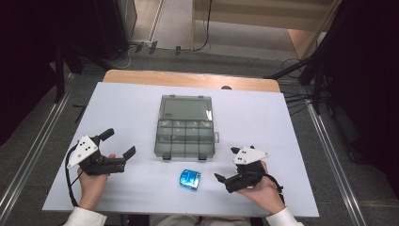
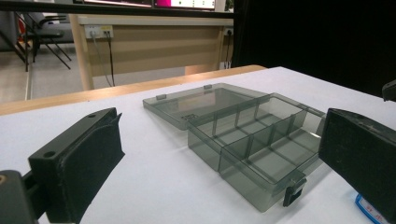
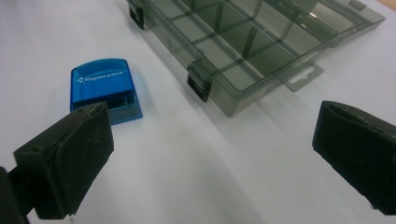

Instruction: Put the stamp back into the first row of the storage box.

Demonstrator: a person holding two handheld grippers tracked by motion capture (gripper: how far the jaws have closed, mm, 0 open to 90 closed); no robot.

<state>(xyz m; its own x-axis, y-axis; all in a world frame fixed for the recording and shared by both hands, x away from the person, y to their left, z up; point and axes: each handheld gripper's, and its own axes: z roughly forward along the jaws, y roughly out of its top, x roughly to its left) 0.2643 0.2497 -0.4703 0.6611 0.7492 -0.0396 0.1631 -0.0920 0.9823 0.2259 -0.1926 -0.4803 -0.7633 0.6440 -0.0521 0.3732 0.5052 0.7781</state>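
A smoky grey compartment box [image 1: 185,127] lies open at the table's middle, its lid folded flat away from me and its cells empty. In the left gripper view the box [image 2: 252,140] sits ahead and to the right. A small blue translucent case [image 1: 189,179] lies just in front of it, near the table's front edge. My left gripper [image 1: 118,142] stands open to the left of the box, nothing between its fingers. My right gripper [image 1: 227,164] is open too, just right of the blue case [image 3: 102,86], which lies off its left jaw, with the box's latches [image 3: 198,84] beyond.
A white sheet [image 1: 127,101] covers the table, with a wooden edge [image 1: 188,79] showing at the far side. Cables and metal rails run along the floor around it. A wooden desk [image 2: 154,46] stands beyond the table.
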